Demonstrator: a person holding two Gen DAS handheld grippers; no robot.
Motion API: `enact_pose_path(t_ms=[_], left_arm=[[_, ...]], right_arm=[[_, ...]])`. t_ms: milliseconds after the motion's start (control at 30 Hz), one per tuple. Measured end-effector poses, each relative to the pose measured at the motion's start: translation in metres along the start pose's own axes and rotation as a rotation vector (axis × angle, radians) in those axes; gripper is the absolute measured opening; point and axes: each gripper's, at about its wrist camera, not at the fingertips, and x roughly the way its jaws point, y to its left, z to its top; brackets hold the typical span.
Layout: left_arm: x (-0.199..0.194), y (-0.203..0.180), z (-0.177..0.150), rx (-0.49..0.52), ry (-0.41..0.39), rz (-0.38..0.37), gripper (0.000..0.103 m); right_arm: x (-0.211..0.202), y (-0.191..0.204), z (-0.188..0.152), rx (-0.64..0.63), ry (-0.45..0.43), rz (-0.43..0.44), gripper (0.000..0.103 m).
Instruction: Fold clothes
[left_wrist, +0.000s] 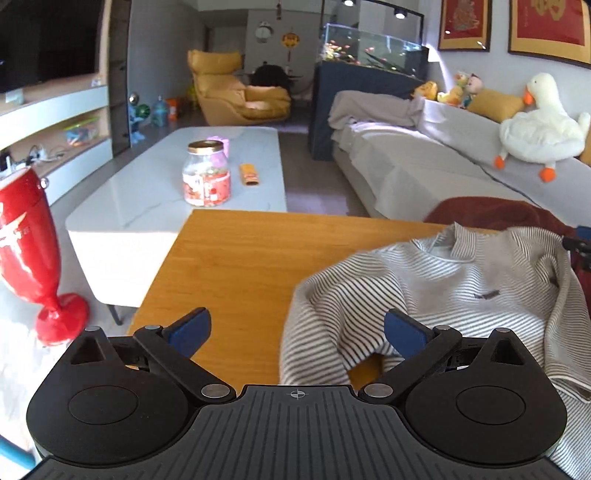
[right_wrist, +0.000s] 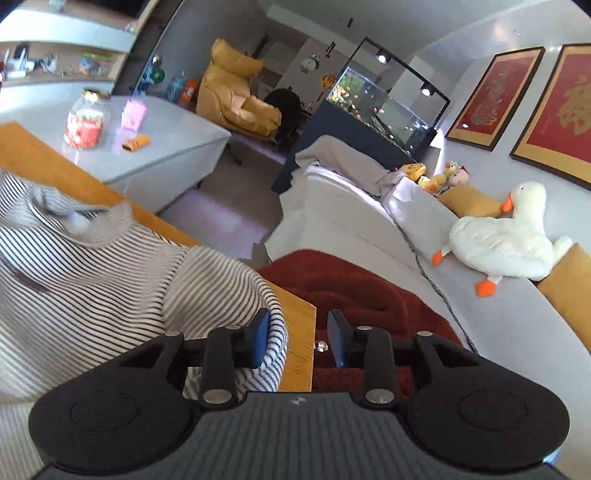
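Observation:
A grey-and-white striped sweater (left_wrist: 461, 291) lies rumpled on the right part of the wooden table (left_wrist: 229, 266), collar toward the far edge. My left gripper (left_wrist: 297, 332) is open over the table's near edge, its right finger above the sweater's left sleeve, holding nothing. In the right wrist view the sweater (right_wrist: 92, 280) fills the left. My right gripper (right_wrist: 298, 338) is open at the table's right corner (right_wrist: 301, 332), its left finger against the sweater's bulging fold, the cloth's edge between the jaws.
A dark red garment (right_wrist: 351, 291) lies just past the table's right edge, also seen in the left view (left_wrist: 491, 214). A white coffee table (left_wrist: 192, 184) with a jar (left_wrist: 206, 173) stands beyond. A red vase (left_wrist: 33, 254) stands at left; a grey sofa with a plush goose (right_wrist: 506, 236) at right.

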Motion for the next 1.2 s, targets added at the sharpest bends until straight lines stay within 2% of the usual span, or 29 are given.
enact_pose_path(t_ms=[67,167,233,333,367,400,433,467,533,600,800,900,967,1133,1200], left_arm=[[-0.007,0.005,0.007,-0.027,-0.010,-0.031,0.103],[-0.018,0.000,0.008,-0.061,-0.028,-0.092,0.103],[-0.021,-0.009,0.006,-0.078,-0.018,-0.139,0.103],[-0.026,-0.020,0.001,-0.077,0.013,-0.206,0.103],[-0.029,-0.021,-0.001,-0.068,0.016,-0.213,0.103],[-0.032,-0.023,-0.004,-0.056,0.018,-0.211,0.103],[-0.035,-0.025,-0.007,-0.042,0.019,-0.203,0.103],[-0.037,-0.025,-0.009,-0.035,0.021,-0.195,0.103],[-0.043,-0.021,-0.013,-0.036,0.026,-0.184,0.103],[-0.048,-0.016,-0.017,-0.048,0.038,-0.181,0.103],[-0.052,-0.008,-0.020,-0.065,0.043,-0.161,0.103],[-0.054,-0.002,-0.020,-0.081,0.042,-0.154,0.103],[-0.056,0.002,-0.021,-0.094,0.047,-0.147,0.103],[-0.066,0.012,-0.025,-0.115,0.057,-0.122,0.103],[-0.070,0.016,-0.025,-0.116,0.057,-0.114,0.103]], right_arm=[[-0.038,0.000,-0.001,0.047,0.000,0.150,0.036],[-0.075,0.020,-0.016,0.049,0.068,0.394,0.040],[-0.087,0.046,-0.032,-0.002,0.134,0.480,0.040],[-0.090,0.080,-0.054,-0.160,0.160,0.448,0.040],[-0.093,0.085,-0.058,-0.205,0.139,0.428,0.040],[-0.093,0.086,-0.057,-0.239,0.131,0.402,0.017],[-0.091,0.080,-0.053,-0.250,0.119,0.365,0.008],[-0.090,0.073,-0.048,-0.257,0.105,0.327,0.008],[-0.079,0.040,-0.029,-0.212,0.082,0.235,0.008],[-0.069,-0.008,-0.003,-0.106,0.041,0.111,0.008],[-0.076,-0.104,0.082,0.185,-0.170,-0.019,0.008],[-0.078,-0.099,0.110,0.220,-0.244,0.070,0.008],[-0.071,-0.079,0.122,0.220,-0.254,0.161,0.008],[-0.046,-0.012,0.134,0.193,-0.232,0.333,0.008],[-0.035,0.009,0.134,0.184,-0.210,0.370,0.008]])
